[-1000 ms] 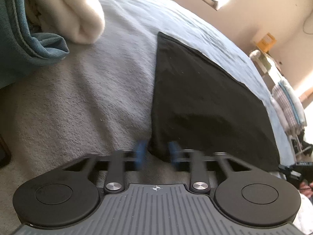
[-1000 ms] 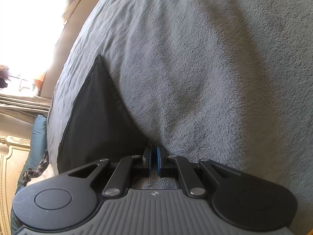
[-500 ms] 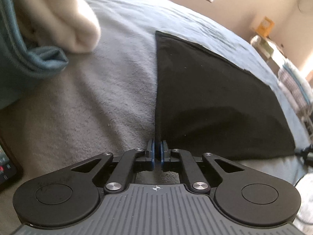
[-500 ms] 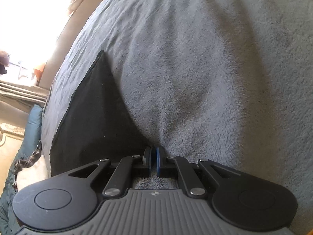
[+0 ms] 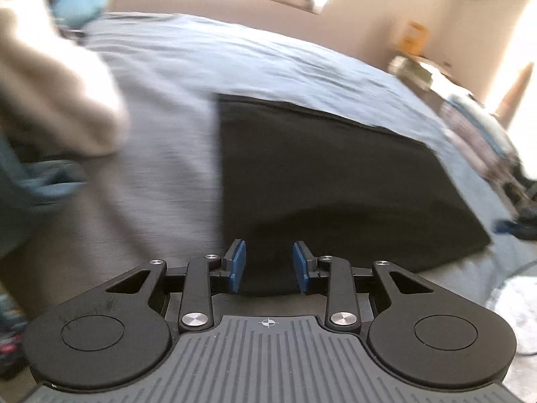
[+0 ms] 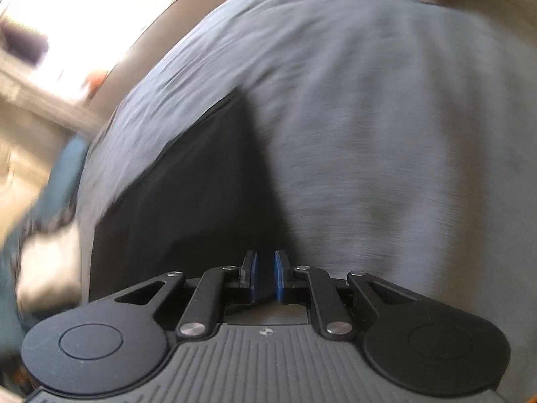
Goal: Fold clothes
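Beside the cream fleece bundle [image 5: 57, 100], the left gripper [image 5: 268, 265] has let go, its jaws opening moderately over the flat black cloth [image 5: 329, 181] on the grey blanket [image 6: 386, 134], while the right gripper [image 6: 265, 275], half a second ago pinched shut, parts narrowly at the cloth's edge, so this fold looks laid

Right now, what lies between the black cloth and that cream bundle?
Only bare grey blanket separates the black cloth from the cream bundle, seen in the left wrist view.

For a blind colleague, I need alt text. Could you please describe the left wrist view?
A folded black garment lies flat on a grey blanket, just ahead of the left gripper, whose blue fingers are opening with the near edge of the cloth between them, not pinched. A cream cloth and teal fabric sit at the left.
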The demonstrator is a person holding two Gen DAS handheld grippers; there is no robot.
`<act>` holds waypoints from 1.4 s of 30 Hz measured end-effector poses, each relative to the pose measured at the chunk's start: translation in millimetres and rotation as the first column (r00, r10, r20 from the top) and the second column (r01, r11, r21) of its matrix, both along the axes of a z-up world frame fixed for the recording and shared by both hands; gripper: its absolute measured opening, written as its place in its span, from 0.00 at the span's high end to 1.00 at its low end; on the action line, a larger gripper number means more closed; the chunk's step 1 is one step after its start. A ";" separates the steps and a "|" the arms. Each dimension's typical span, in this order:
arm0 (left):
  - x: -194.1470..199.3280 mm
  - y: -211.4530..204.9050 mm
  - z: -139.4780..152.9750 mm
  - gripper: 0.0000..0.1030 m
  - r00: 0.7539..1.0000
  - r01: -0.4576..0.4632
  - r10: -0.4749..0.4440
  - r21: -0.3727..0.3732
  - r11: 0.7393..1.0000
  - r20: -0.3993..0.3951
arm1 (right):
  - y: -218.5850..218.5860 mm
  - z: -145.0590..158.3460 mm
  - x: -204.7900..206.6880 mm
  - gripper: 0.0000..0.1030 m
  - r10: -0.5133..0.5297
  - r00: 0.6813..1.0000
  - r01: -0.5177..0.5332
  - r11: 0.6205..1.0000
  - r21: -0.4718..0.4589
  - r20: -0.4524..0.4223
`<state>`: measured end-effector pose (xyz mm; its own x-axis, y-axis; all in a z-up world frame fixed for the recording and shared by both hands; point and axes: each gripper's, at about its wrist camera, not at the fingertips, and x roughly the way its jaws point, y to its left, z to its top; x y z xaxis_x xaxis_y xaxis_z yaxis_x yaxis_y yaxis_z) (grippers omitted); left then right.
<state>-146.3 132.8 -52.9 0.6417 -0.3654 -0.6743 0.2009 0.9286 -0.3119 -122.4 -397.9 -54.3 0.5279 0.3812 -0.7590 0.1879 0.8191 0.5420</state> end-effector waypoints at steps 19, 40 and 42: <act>13.0 -1.6 -26.8 0.70 0.992 0.020 -0.032 -0.099 0.995 -0.124 | 79.3 49.5 21.3 0.90 0.158 0.987 -0.156 0.986 -0.066 0.033; 10.3 9.2 -31.2 0.69 0.990 0.014 -0.032 -0.137 0.990 -0.134 | 191.8 -44.7 42.7 0.90 0.255 0.951 -0.214 0.951 0.224 -0.174; 10.1 9.2 -31.5 0.69 0.991 0.012 -0.030 -0.138 0.990 -0.134 | 188.6 -41.3 34.4 0.90 0.252 0.948 -0.213 0.957 0.198 -0.195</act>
